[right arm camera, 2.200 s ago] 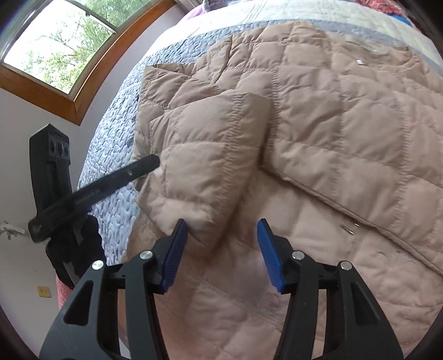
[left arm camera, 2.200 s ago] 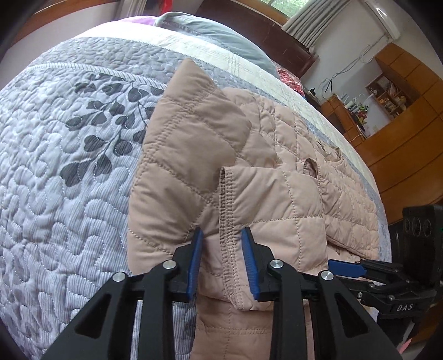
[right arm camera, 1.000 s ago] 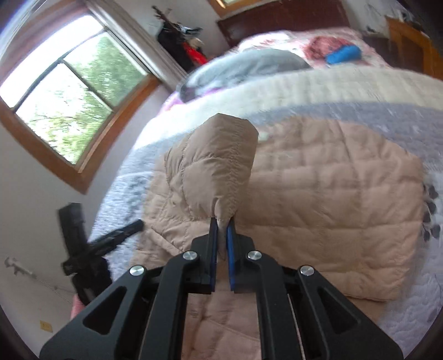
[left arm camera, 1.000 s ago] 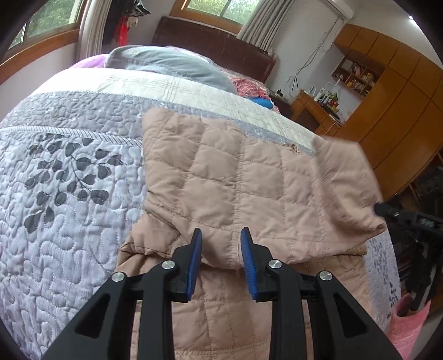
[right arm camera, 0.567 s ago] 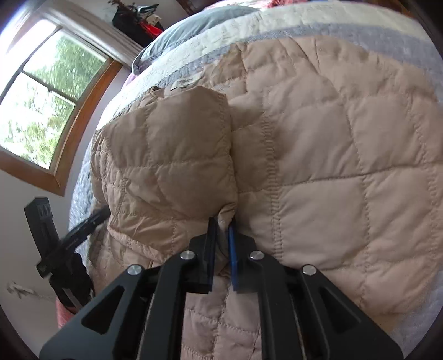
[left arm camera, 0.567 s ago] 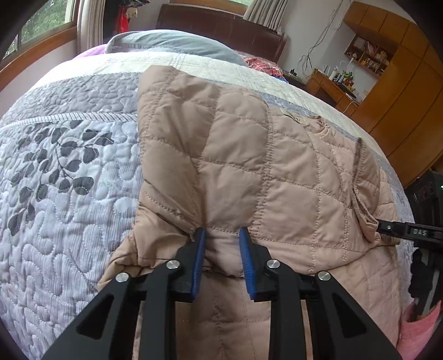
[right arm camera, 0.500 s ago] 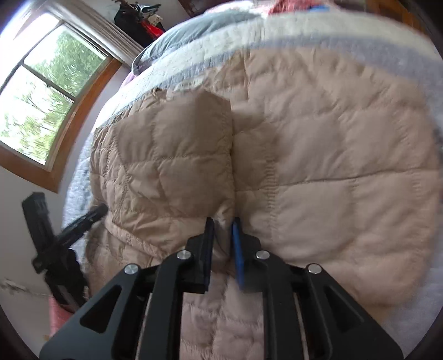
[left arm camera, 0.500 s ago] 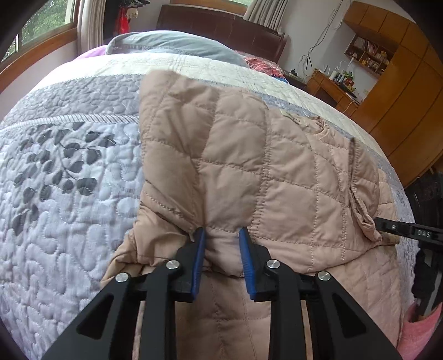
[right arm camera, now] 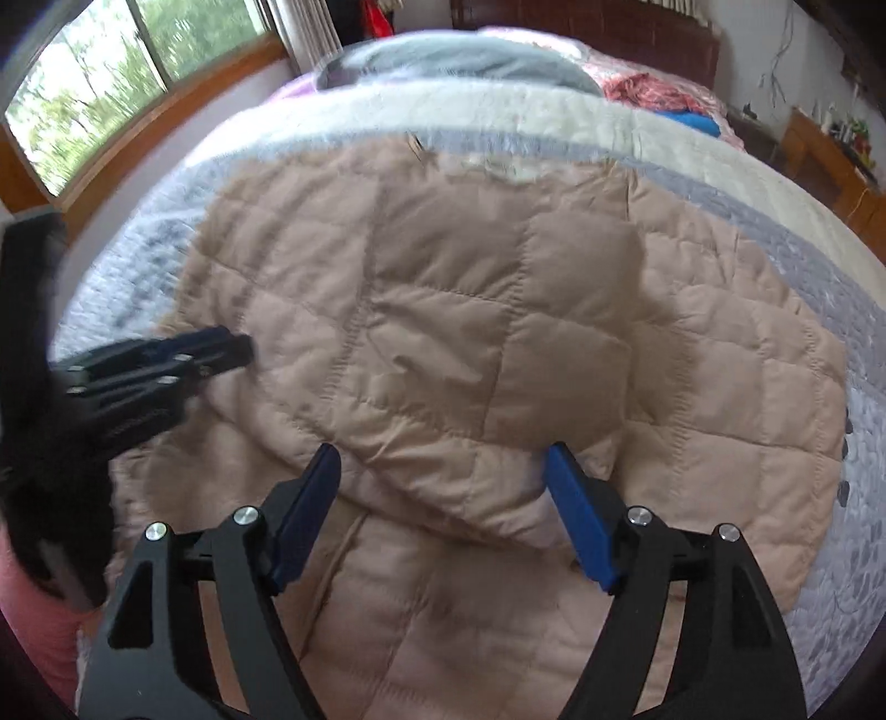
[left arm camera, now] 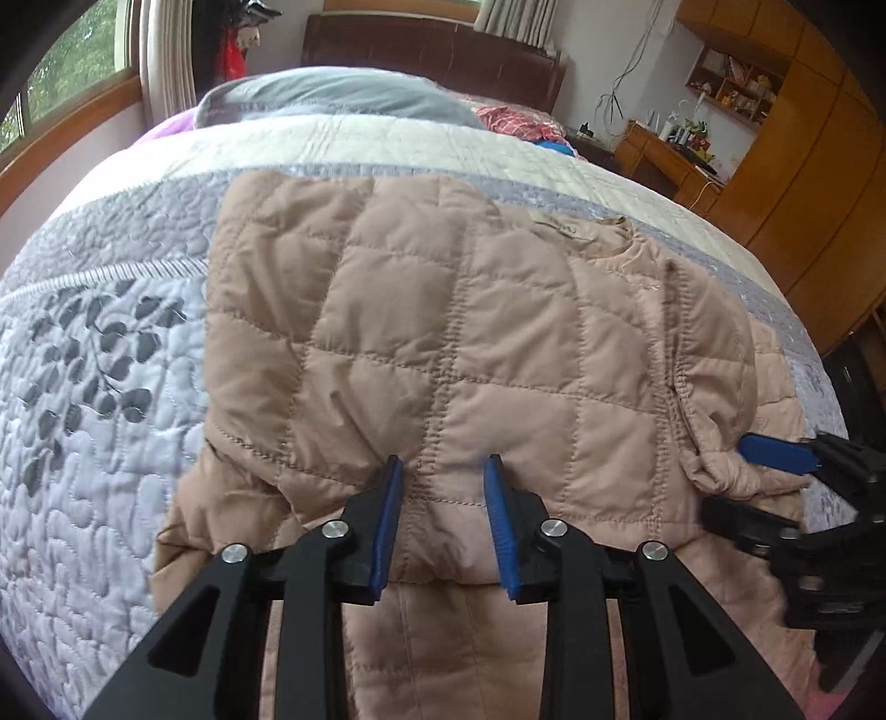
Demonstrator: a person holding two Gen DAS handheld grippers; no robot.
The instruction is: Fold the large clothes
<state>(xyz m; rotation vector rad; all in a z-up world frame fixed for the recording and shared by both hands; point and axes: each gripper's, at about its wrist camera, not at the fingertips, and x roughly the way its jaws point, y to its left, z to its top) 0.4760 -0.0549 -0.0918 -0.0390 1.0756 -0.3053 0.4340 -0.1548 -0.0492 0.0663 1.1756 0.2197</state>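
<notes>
A tan quilted jacket (left arm camera: 470,343) lies on the bed, its upper part folded down over the lower part; it also shows in the right wrist view (right arm camera: 498,343). My left gripper (left arm camera: 441,487) is open, its blue pads on either side of the folded edge without pinching it. My right gripper (right arm camera: 443,482) is wide open just in front of the folded flap's edge, empty. The right gripper shows at the jacket's right edge in the left wrist view (left arm camera: 775,454). The left gripper shows at the jacket's left side in the right wrist view (right arm camera: 166,360).
The bed has a grey quilted cover with leaf print (left arm camera: 94,354) and a cream band (left arm camera: 387,144). A grey pillow (left arm camera: 332,99) and dark headboard (left arm camera: 432,44) are at the far end. Wooden cabinets (left arm camera: 803,166) stand right, a window (right arm camera: 111,72) left.
Both grippers carried the jacket's flap over and laid it down. The right gripper, shut on the fabric half a second ago, has opened wide and let go. The left jaws have widened too.
</notes>
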